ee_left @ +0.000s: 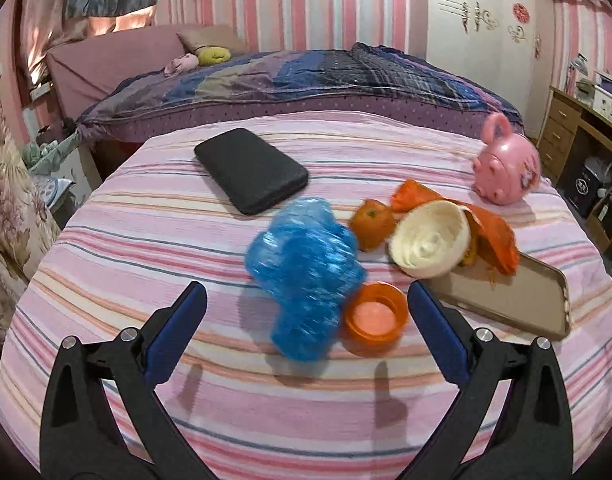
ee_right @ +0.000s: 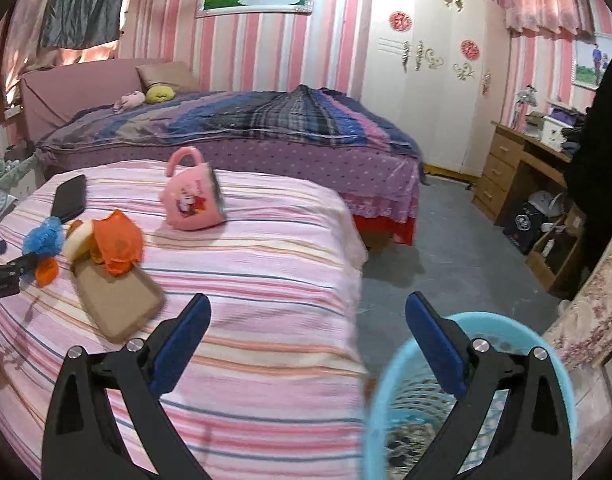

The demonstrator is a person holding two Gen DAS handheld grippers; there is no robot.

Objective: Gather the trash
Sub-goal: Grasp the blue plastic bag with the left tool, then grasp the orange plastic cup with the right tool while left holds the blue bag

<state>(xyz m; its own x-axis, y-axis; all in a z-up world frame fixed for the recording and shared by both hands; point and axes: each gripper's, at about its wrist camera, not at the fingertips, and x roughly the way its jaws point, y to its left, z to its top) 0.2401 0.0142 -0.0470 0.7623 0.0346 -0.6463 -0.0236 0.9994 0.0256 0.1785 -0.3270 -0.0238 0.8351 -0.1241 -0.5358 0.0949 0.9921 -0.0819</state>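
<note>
A crumpled blue plastic bag (ee_left: 306, 276) lies on the striped cloth, with an orange cap (ee_left: 375, 318) touching its right side. Behind them sit orange peel pieces (ee_left: 371, 222), a white peel half (ee_left: 429, 240) and an orange wrapper (ee_left: 493, 240). My left gripper (ee_left: 306, 300) hangs open just in front of the bag and cap, nothing between its fingers. My right gripper (ee_right: 307, 316) is open and empty over the table's right edge. The same trash shows small at the left: blue bag (ee_right: 44, 238), wrapper (ee_right: 120, 244). A light blue basket (ee_right: 477, 396) stands below on the floor.
A black phone (ee_left: 252, 170), a tan phone case (ee_left: 509, 298) and a pink pig toy (ee_left: 507, 170) share the striped table (ee_left: 146, 264). A bed (ee_right: 246, 128) lies behind. A wooden desk (ee_right: 517, 168) stands at the right, grey floor (ee_right: 445, 256) between.
</note>
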